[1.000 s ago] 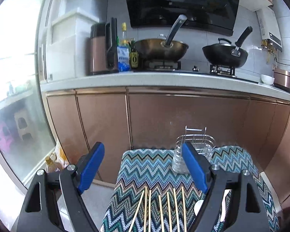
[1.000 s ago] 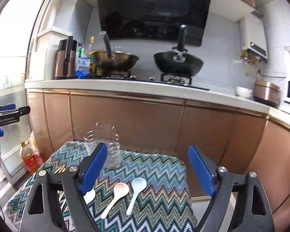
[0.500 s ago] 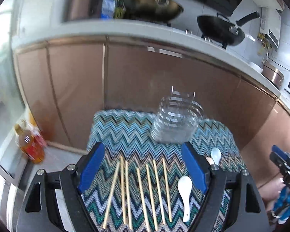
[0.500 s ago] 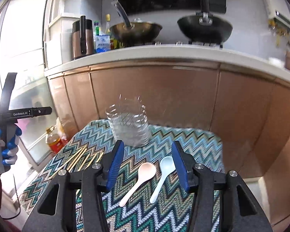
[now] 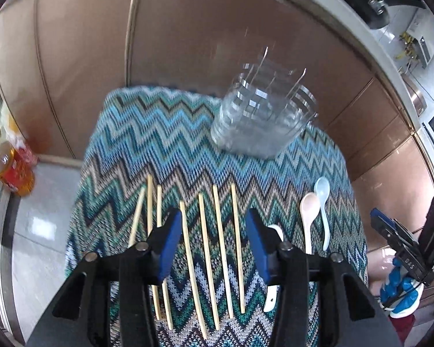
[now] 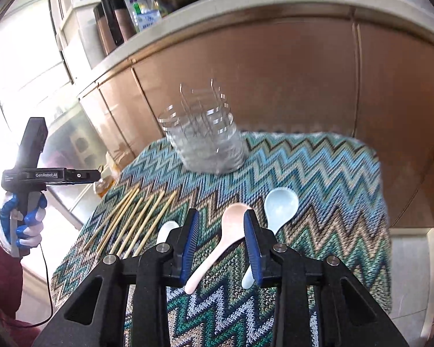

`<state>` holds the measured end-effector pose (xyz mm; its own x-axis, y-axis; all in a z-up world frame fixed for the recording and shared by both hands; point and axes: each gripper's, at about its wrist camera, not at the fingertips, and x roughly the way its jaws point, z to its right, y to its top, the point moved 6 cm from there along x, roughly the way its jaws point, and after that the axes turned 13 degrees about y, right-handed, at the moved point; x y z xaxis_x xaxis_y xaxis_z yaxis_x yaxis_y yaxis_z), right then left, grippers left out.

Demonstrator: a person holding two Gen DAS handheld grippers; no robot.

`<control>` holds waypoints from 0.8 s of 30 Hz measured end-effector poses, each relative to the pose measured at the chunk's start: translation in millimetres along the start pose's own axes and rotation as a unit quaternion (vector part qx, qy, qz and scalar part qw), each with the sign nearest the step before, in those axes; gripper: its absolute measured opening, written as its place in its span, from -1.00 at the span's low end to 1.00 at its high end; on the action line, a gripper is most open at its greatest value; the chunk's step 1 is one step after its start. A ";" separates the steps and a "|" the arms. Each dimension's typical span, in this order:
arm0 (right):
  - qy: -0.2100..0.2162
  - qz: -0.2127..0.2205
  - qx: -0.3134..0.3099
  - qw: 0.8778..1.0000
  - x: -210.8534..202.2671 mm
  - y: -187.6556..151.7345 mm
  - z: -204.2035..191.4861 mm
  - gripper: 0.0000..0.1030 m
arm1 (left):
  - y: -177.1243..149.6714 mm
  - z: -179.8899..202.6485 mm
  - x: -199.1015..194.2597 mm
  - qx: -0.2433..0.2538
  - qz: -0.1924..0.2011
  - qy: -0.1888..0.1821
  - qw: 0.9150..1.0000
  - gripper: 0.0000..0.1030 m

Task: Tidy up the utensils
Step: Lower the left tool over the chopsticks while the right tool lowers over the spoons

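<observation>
Both grippers hang over the zigzag-clothed bench (image 5: 165, 133). The left gripper (image 5: 212, 240), jaws half open and just closing, brackets four chopsticks (image 5: 221, 245); the right gripper (image 6: 221, 245), jaws narrowing, straddles the pink spoon (image 6: 231, 225), gripping nothing. The wire holder (image 6: 202, 144) waits by the far edge.

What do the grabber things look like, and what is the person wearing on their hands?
Each grabber is black plastic with two blue ribbed pads and silver bolts. The right gripper shows this up close. The left gripper has white lettering on its side, a pistol handle and a thin black cable hanging down. The left hand wears a blue and white glove with a dark red sleeve.
</observation>
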<state>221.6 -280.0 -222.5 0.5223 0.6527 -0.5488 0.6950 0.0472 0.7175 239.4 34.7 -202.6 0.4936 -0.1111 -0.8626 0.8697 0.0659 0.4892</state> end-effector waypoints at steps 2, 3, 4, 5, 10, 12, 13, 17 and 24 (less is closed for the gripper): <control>0.007 -0.016 0.008 1.000 11.1 -3.3 6.5 -0.42 | 0.9 -0.8 10.6 0.008 -0.008 0.016 1.000 -0.18; 0.009 -0.022 0.010 1.000 13.5 -3.8 8.7 -0.44 | 0.4 -1.8 16.6 0.010 -0.014 0.023 1.000 -0.18; 0.008 -0.031 0.013 0.999 18.6 -5.5 11.9 -0.45 | 0.2 -3.6 21.4 0.010 -0.020 0.026 0.999 -0.18; 0.009 -0.036 0.013 0.999 22.5 -7.0 13.5 -0.46 | -0.3 -5.7 27.3 0.011 -0.027 0.035 0.999 -0.18; 0.025 -0.066 0.031 0.997 45.3 -10.5 25.1 -0.49 | -2.8 -10.3 50.0 0.021 -0.053 0.057 0.997 -0.18; 0.027 -0.073 0.035 0.996 52.0 -10.5 28.2 -0.49 | -4.7 -8.4 57.1 0.025 -0.064 0.060 0.996 -0.18; 0.026 -0.079 0.036 0.996 56.2 -11.0 30.7 -0.49 | -6.5 -7.3 62.2 0.027 -0.073 0.061 0.995 -0.18; 0.017 -0.101 0.043 0.994 68.3 -14.3 41.8 -0.49 | -9.7 -5.5 75.6 0.031 -0.094 0.071 0.993 -0.18; 0.025 -0.113 0.058 0.992 83.2 -13.6 53.6 -0.48 | -12.3 -8.4 91.9 0.032 -0.116 0.081 0.989 -0.18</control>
<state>282.1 -266.9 -300.9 0.3229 0.6719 -0.6666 0.8452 0.1122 0.5225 274.0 32.0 -289.0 0.2774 0.0442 -0.9597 0.9607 -0.0057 0.2774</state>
